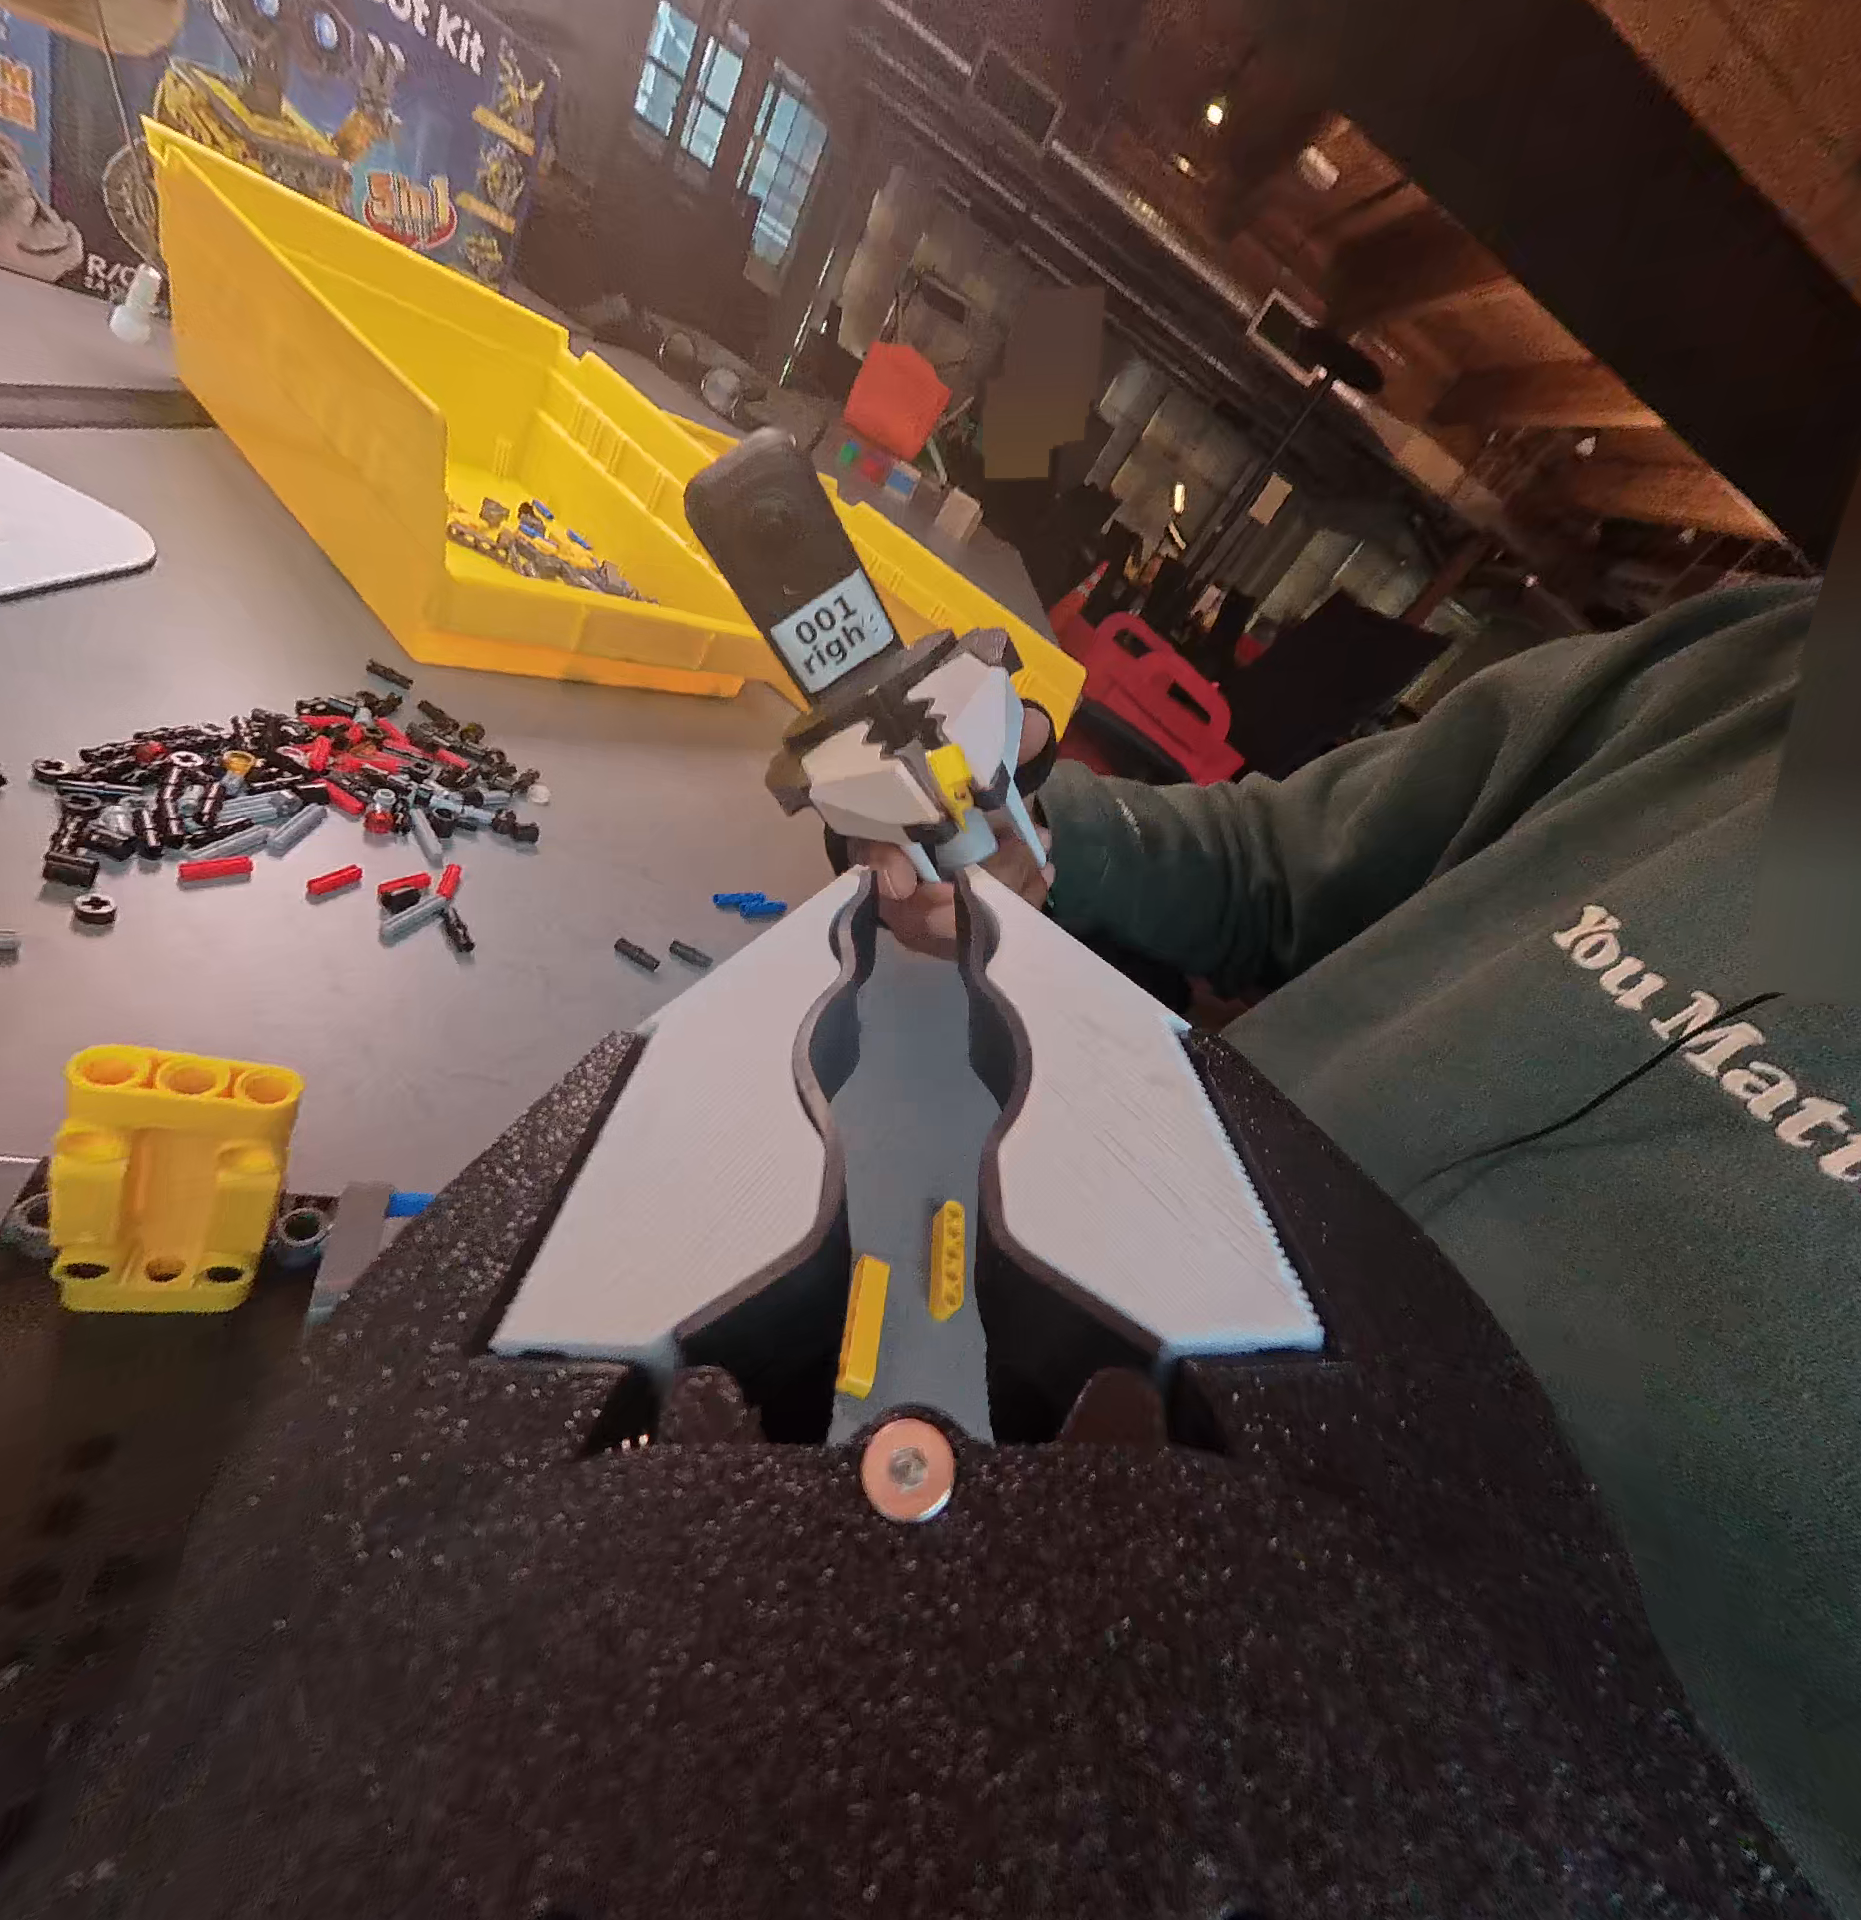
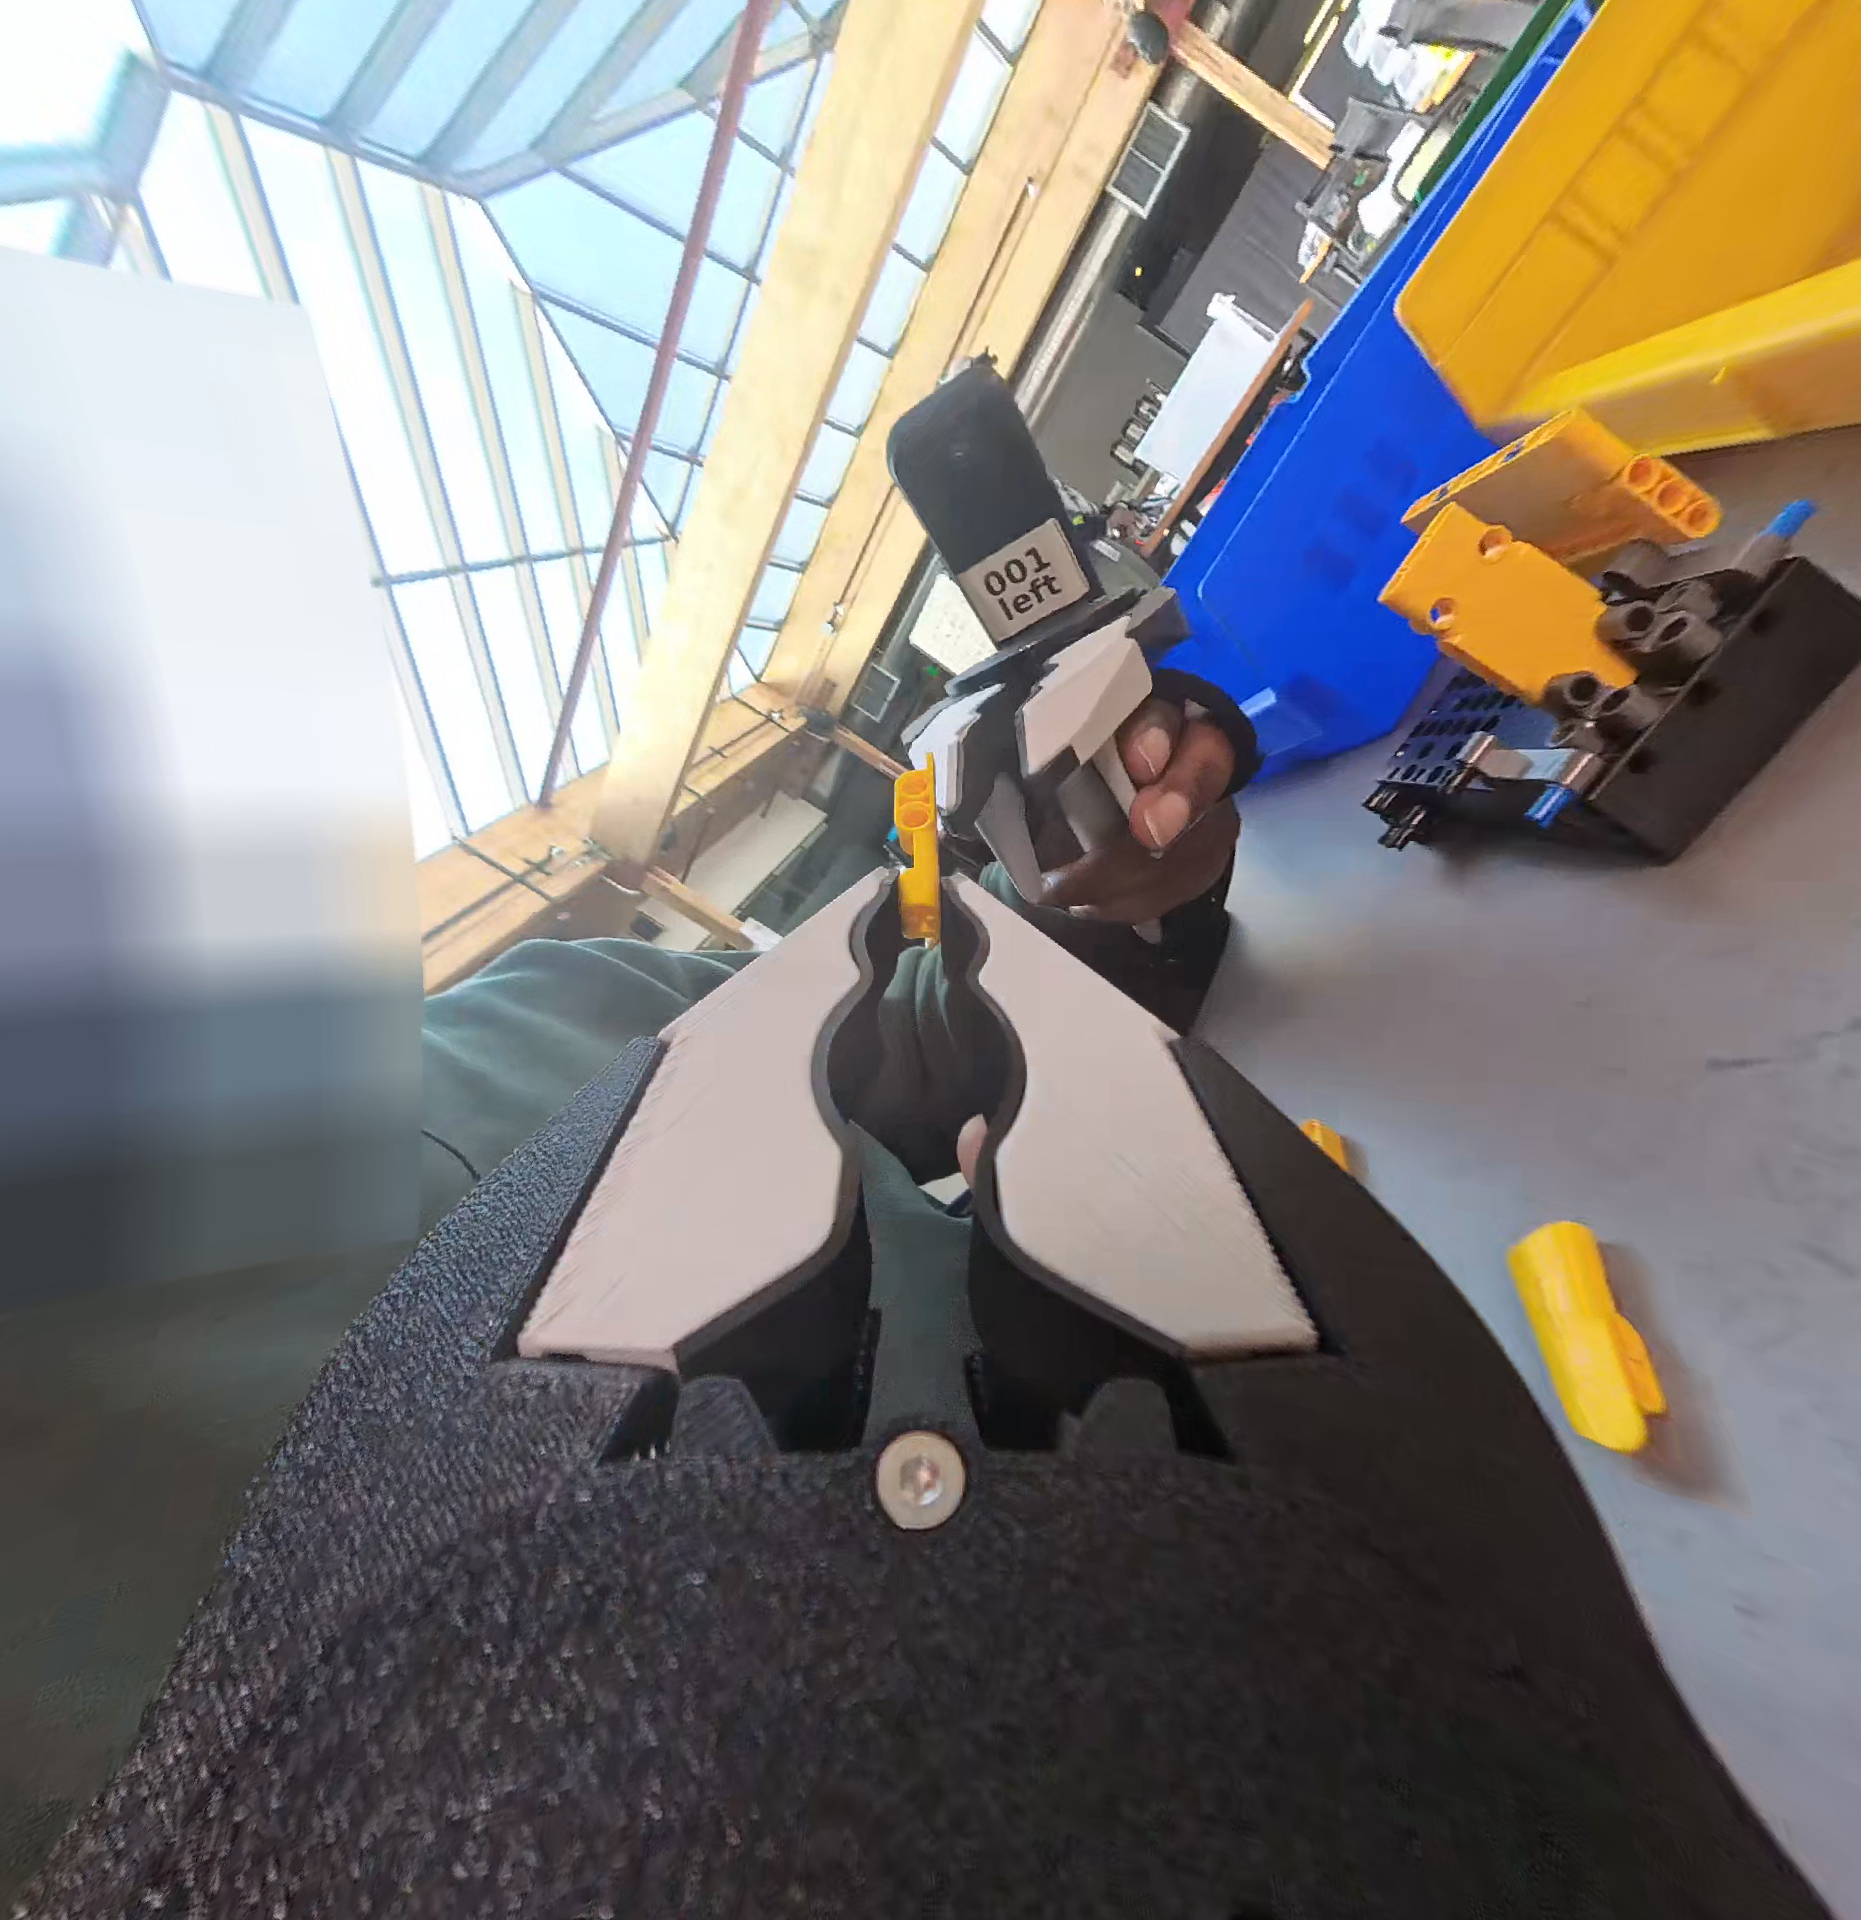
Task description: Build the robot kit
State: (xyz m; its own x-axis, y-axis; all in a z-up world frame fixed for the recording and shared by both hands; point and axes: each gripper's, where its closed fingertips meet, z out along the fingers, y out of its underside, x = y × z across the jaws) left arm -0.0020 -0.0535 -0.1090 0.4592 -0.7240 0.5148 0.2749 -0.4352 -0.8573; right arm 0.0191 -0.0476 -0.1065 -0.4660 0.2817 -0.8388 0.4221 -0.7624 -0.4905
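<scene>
In the right wrist view my right gripper (image 2: 918, 891) is shut on a small yellow beam (image 2: 915, 831) that stands up out of the tips, with two holes at its top. My left gripper (image 2: 1019, 862), held in a hand, hangs just behind it. In the left wrist view my left gripper (image 1: 913, 883) has its jaws a narrow gap apart with nothing between them. Its tips sit just below my right gripper (image 1: 962, 831), which carries the yellow beam (image 1: 950, 774). Both are held up above the grey table (image 1: 552, 935).
A yellow bin (image 1: 365, 416) and a pile of small black, red and grey pins (image 1: 271, 779) lie to the left. A yellow block assembly (image 1: 167, 1174) sits on a black base (image 2: 1726, 748). Two yellow beams (image 1: 864, 1320) lie below. A blue bin (image 2: 1321, 499) and a loose yellow piece (image 2: 1580, 1340) are at the right. My left and right fingertips are right by each other.
</scene>
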